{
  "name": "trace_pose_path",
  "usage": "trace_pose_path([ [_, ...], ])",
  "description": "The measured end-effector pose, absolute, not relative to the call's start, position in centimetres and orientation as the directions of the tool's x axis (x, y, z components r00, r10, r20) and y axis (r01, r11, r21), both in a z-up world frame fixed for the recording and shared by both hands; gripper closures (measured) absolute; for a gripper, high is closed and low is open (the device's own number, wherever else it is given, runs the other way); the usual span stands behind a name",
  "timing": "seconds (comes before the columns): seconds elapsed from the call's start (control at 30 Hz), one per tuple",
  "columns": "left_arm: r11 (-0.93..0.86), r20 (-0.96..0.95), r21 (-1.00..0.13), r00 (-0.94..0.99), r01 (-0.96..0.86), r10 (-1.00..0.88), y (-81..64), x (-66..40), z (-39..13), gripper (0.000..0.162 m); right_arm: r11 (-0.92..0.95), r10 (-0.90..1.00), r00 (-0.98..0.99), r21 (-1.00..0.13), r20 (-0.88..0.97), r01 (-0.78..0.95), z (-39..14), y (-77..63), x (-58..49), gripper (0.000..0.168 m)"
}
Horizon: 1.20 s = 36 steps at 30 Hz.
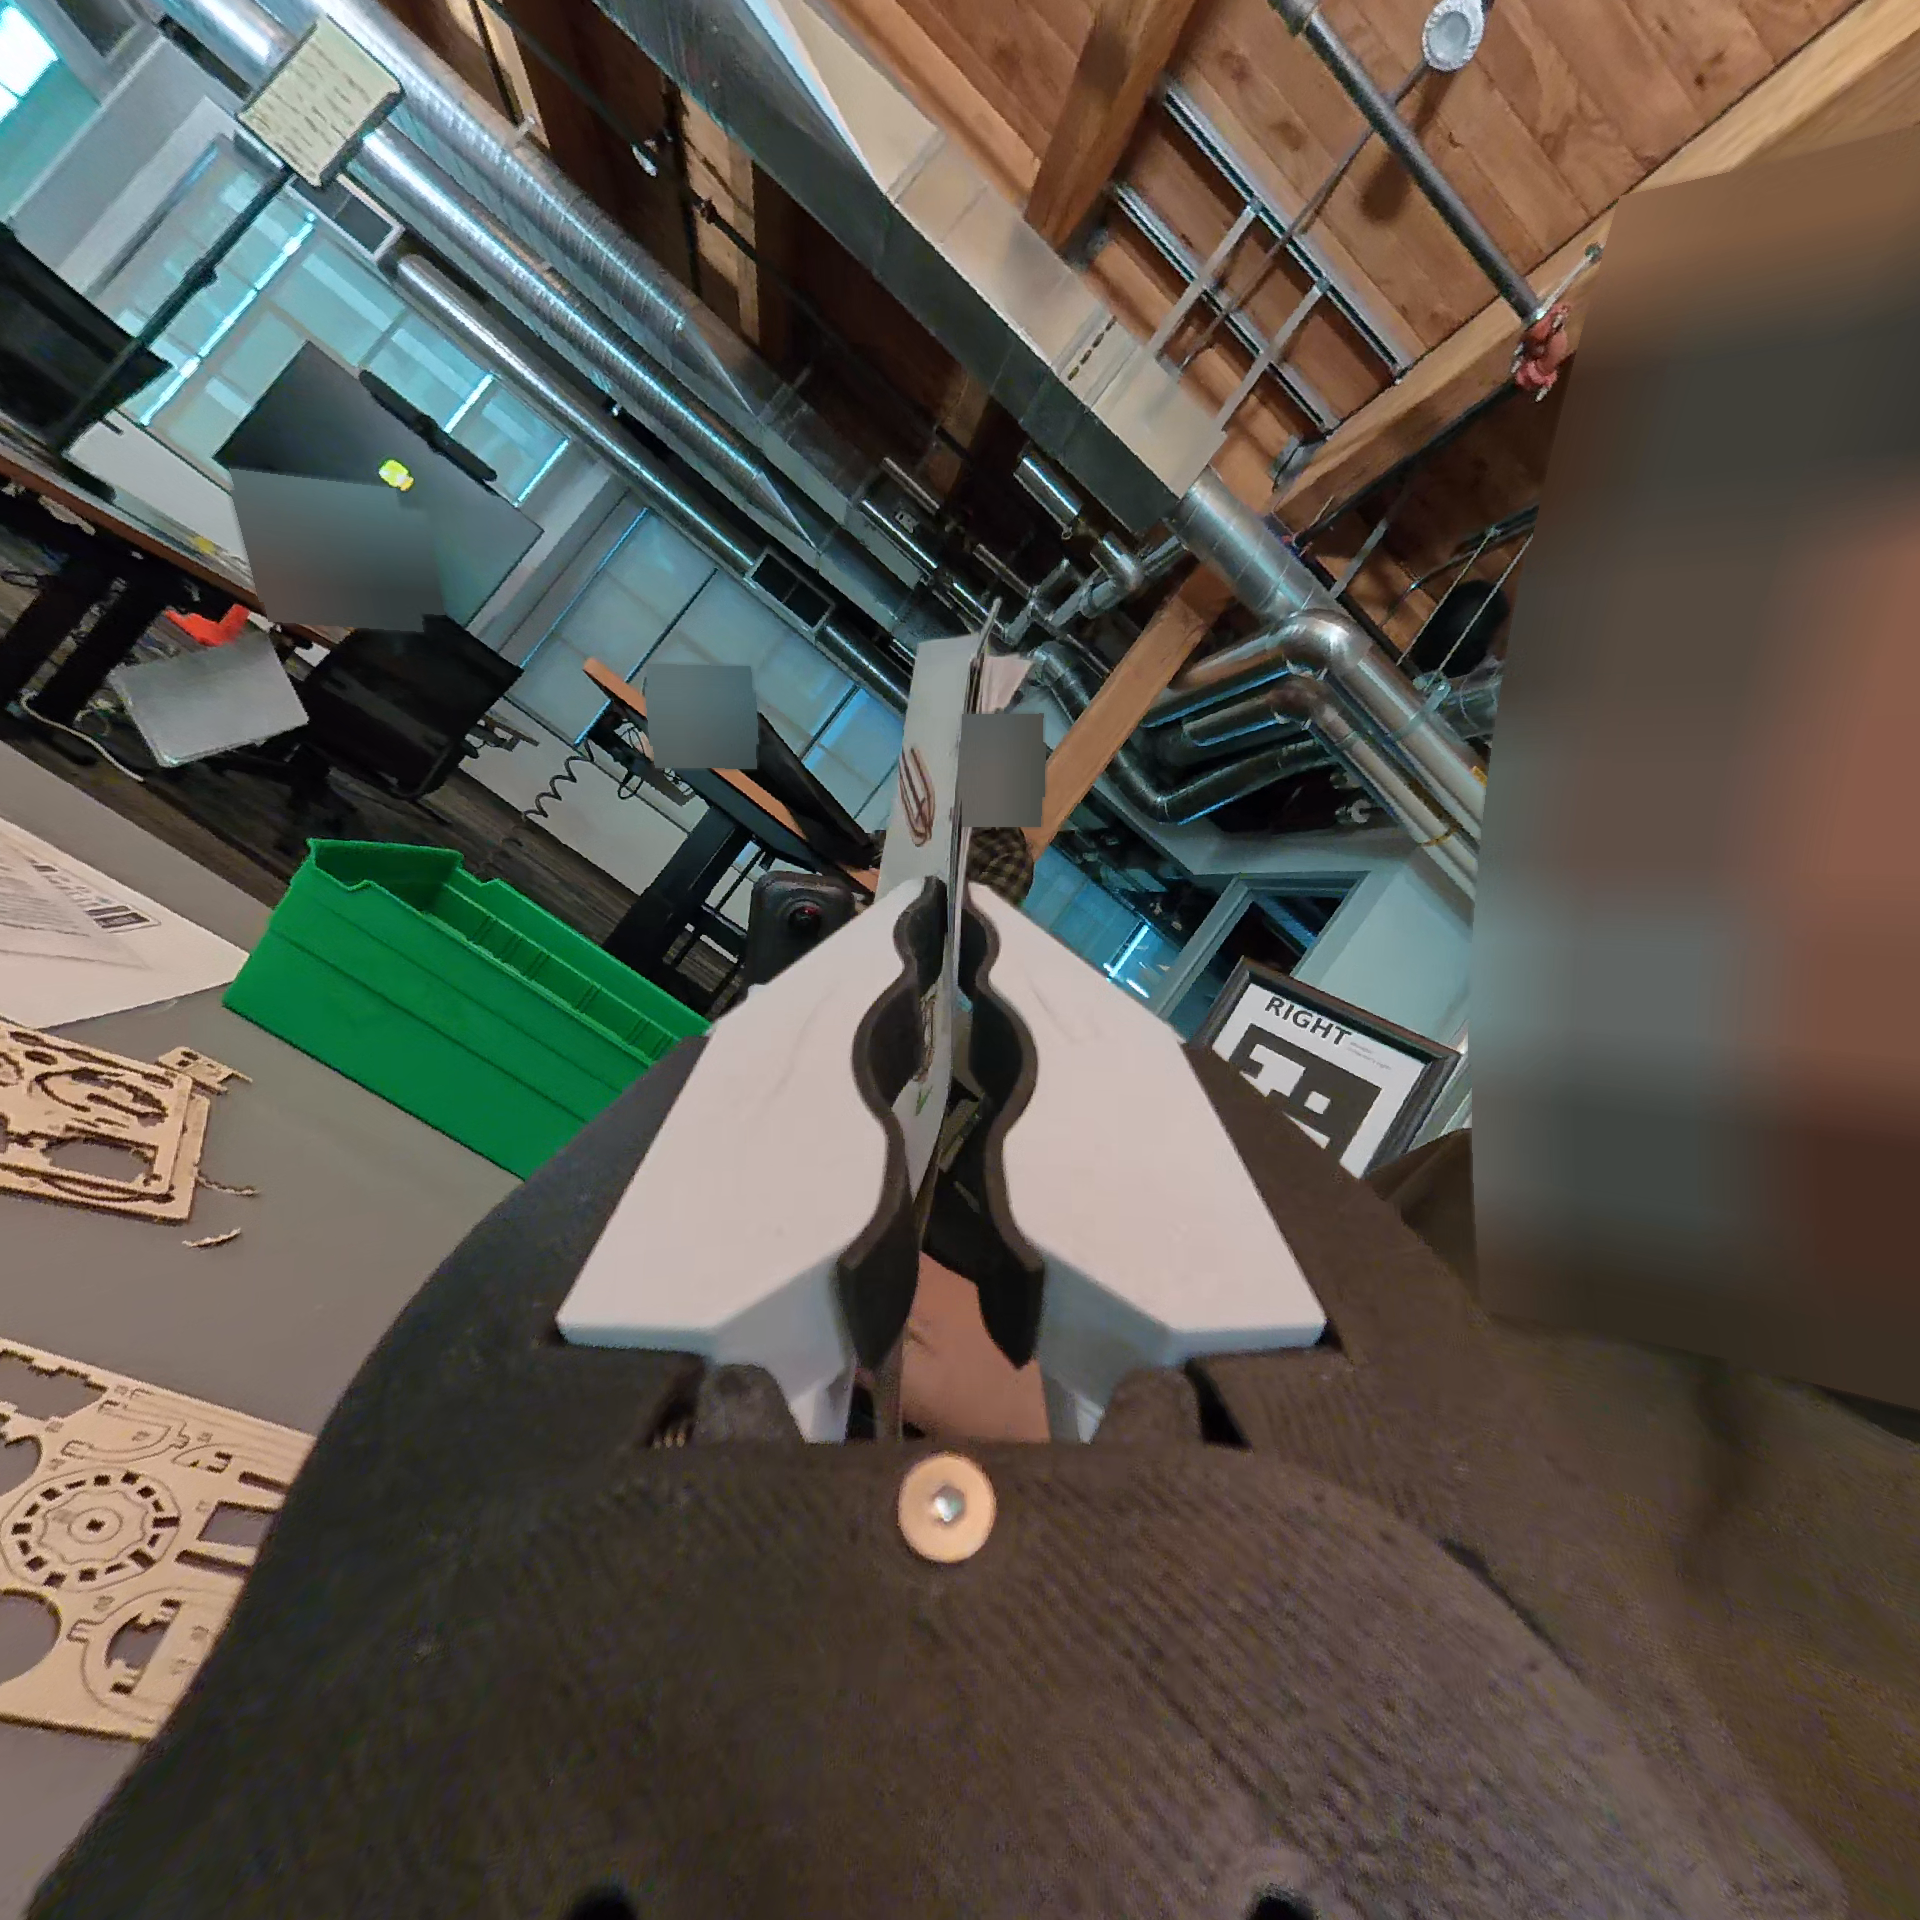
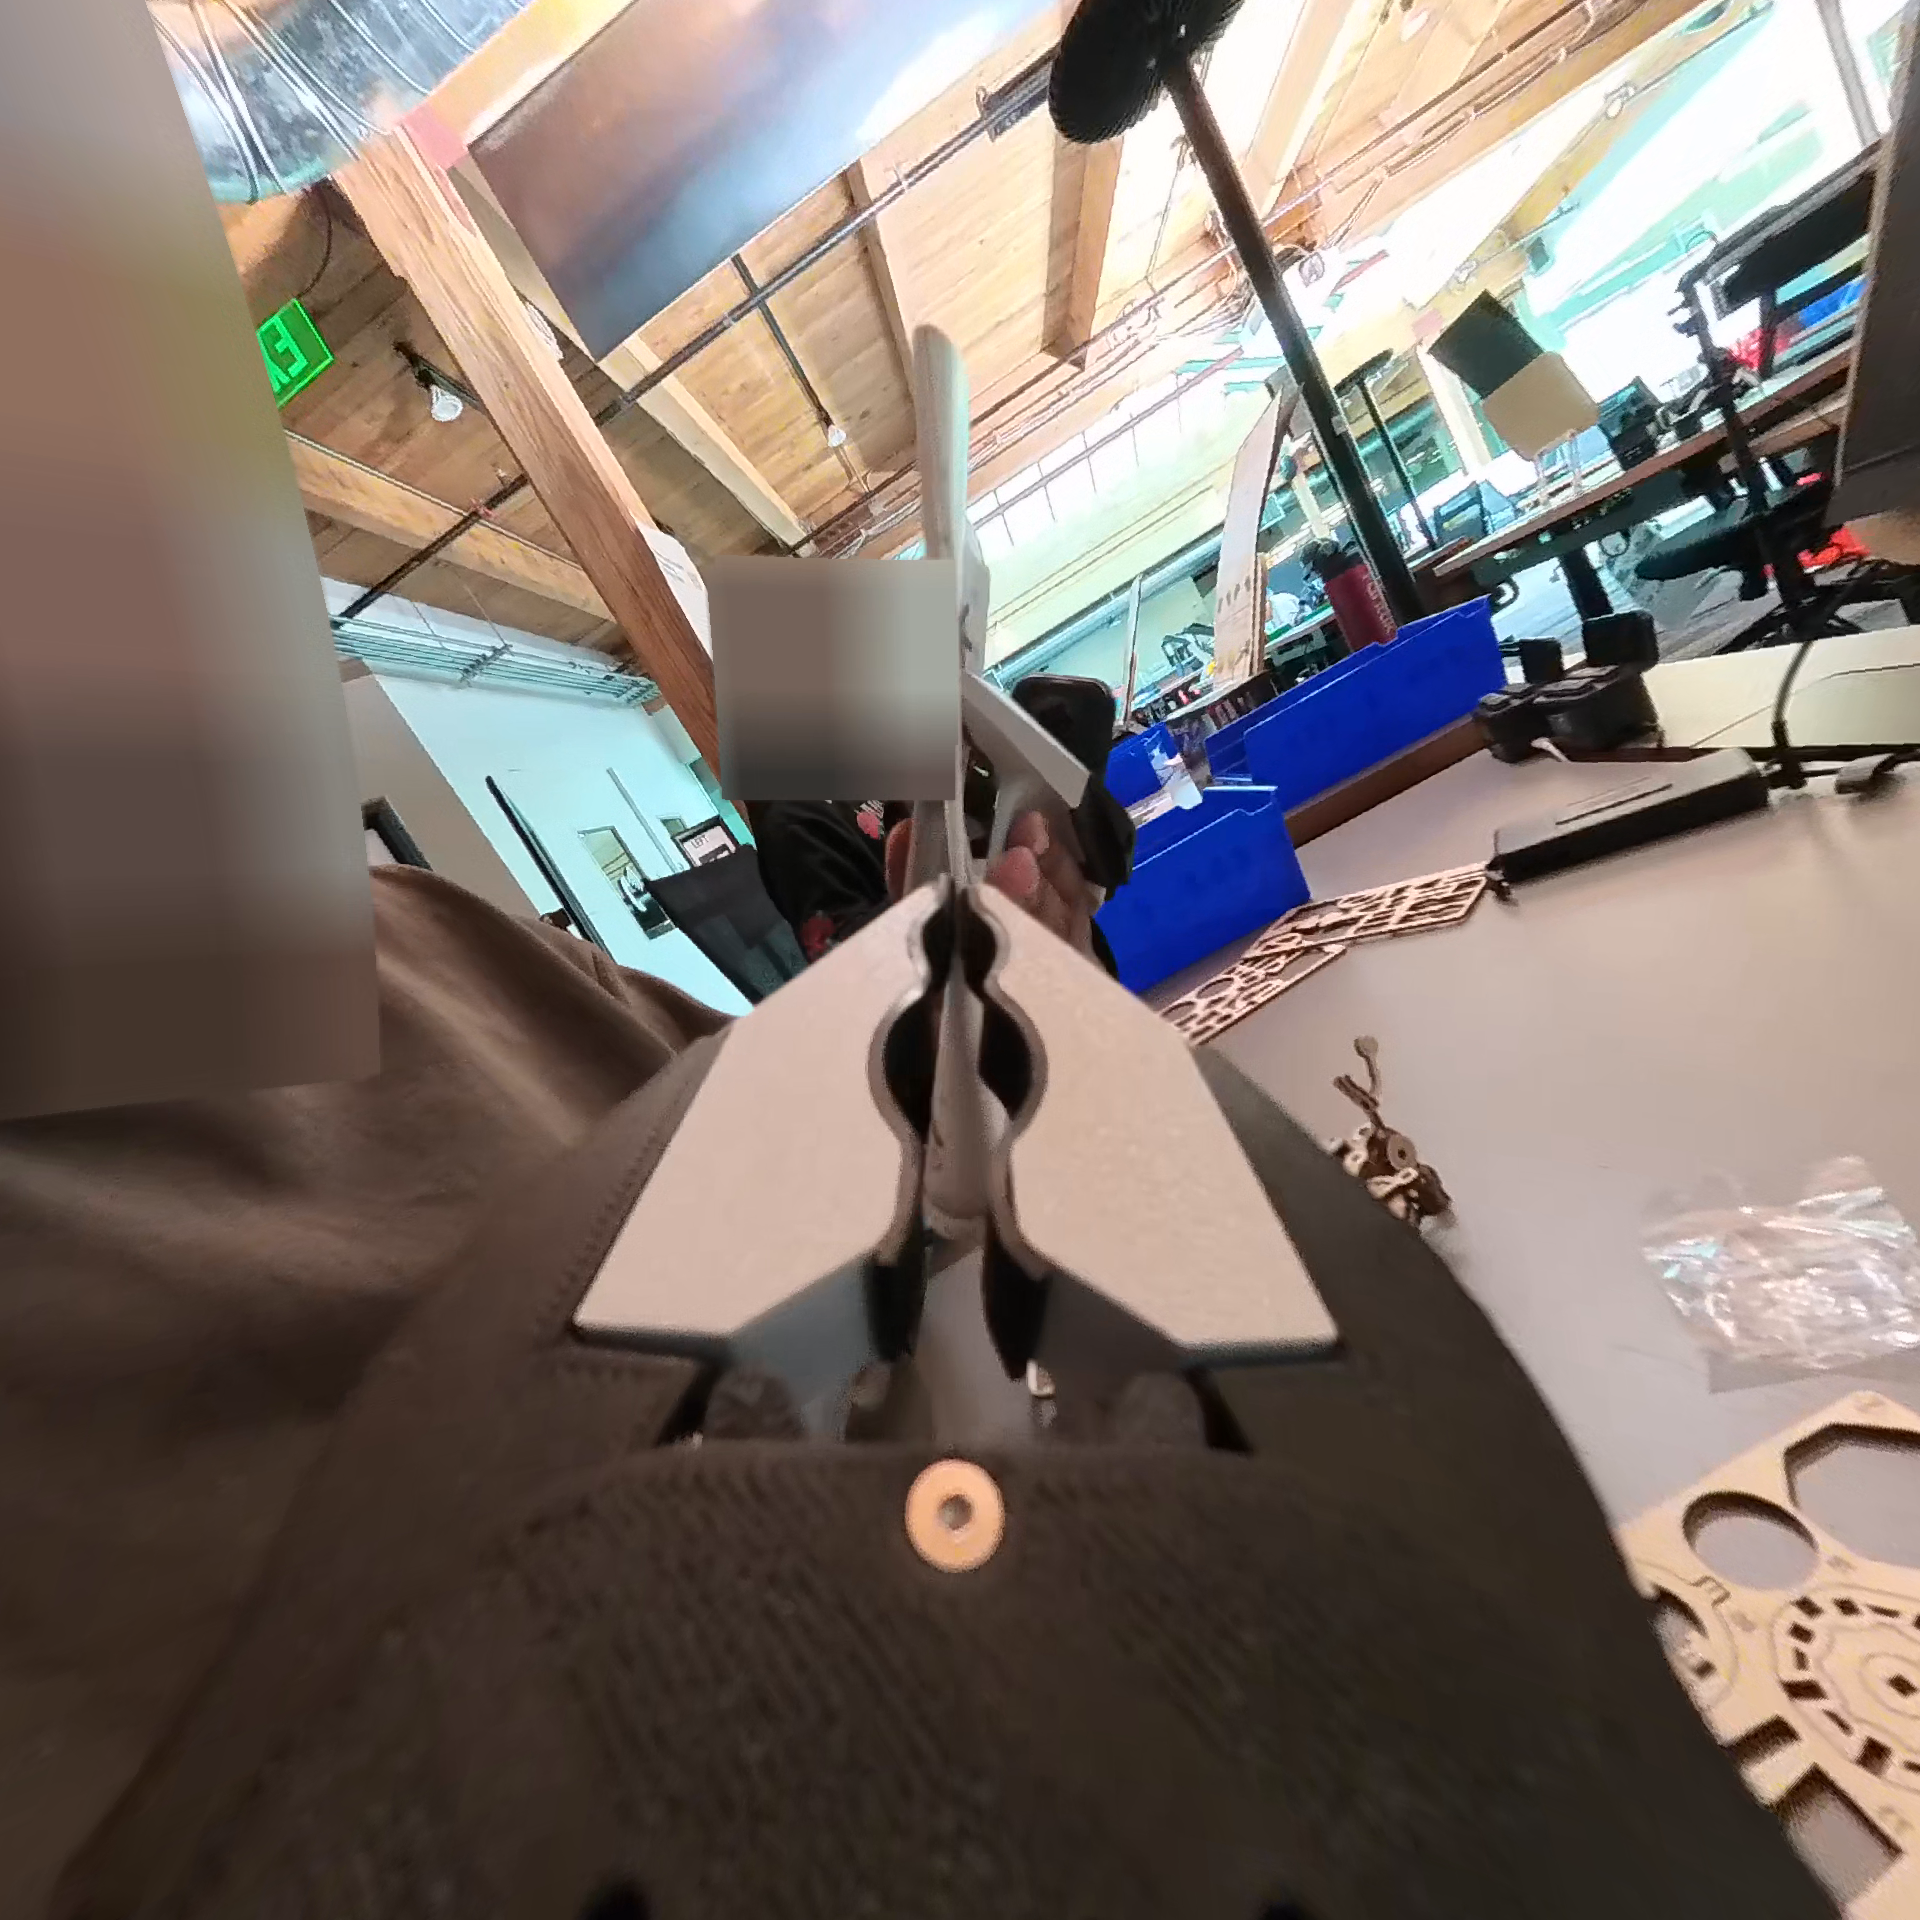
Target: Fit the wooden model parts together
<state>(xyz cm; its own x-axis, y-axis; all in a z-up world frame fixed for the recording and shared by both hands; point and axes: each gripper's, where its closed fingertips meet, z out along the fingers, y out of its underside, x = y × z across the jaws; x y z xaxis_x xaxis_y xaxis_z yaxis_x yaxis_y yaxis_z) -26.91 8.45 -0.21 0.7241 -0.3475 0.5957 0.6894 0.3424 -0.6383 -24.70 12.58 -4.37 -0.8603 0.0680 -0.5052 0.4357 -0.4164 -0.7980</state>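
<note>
Wooden sheets (image 1: pixel 94 1122) beside green bin (image 1: pixel 436 987) left view, blue bins (image 2: pixel 1195 883) right view, both jaws pinching paper booklet (image 1: pixel 940 790).

Two grippers (image 1: pixel 951 894), one green bin (image 1: pixel 416 997)

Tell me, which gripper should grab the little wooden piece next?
Probably the right gripper: the small wooden piece lies on the table just beside it. The left gripper sees only cut-out sheets. Both pinch a paper sheet.
</note>
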Motion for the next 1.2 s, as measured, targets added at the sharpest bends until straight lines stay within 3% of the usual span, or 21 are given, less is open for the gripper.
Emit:
trace_pose_path([
  [0.6, 0.351, 0.620, -0.592, 0.688, 0.726, -0.377, 8.2, -27.1, 0.1, 0.162, -0.428, 0.032, -0.846, -0.772, -0.532, 0.469, -4.4, 12.5, -24.7, 0.168],
  [0.67, 0.368, 0.622, -0.570, 0.678, 0.735, -0.391, 7.9, -27.4, 0.4, 0.162, -0.417, 0.037, -0.845, -0.776, -0.534, 0.473, -4.6, 12.4, -24.7, 0.157],
  [0.73, 0.363, 0.624, -0.573, 0.678, 0.735, -0.387, 7.8, -27.6, 0.5, 0.162, -0.406, 0.046, -0.846, -0.784, -0.531, 0.470, -4.8, 12.4, -24.7, 0.168],
  [0.93, 0.370, 0.620, -0.576, 0.684, 0.729, -0.384, 7.6, -27.7, 0.6, 0.162, -0.408, 0.036, -0.853, -0.787, -0.521, 0.463, -4.5, 12.2, -24.4, 0.168],
  [1.0, 0.377, 0.622, -0.565, 0.679, 0.734, -0.391, 7.5, -27.8, 0.7, 0.162, -0.411, 0.015, -0.845, -0.774, -0.534, 0.482, -4.6, 12.2, -24.4, 0.156],
  [1.07, 0.376, 0.622, -0.572, 0.684, 0.729, -0.381, 7.5, -27.9, 0.7, 0.162, -0.405, 0.023, -0.842, -0.775, -0.539, 0.485, -4.8, 12.1, -24.5, 0.168],
  [1.2, 0.381, 0.624, -0.560, 0.677, 0.736, -0.390, 7.4, -28.0, 0.8, 0.162, -0.394, 0.026, -0.851, -0.787, -0.525, 0.474, -4.5, 12.0, -24.3, 0.168],
])
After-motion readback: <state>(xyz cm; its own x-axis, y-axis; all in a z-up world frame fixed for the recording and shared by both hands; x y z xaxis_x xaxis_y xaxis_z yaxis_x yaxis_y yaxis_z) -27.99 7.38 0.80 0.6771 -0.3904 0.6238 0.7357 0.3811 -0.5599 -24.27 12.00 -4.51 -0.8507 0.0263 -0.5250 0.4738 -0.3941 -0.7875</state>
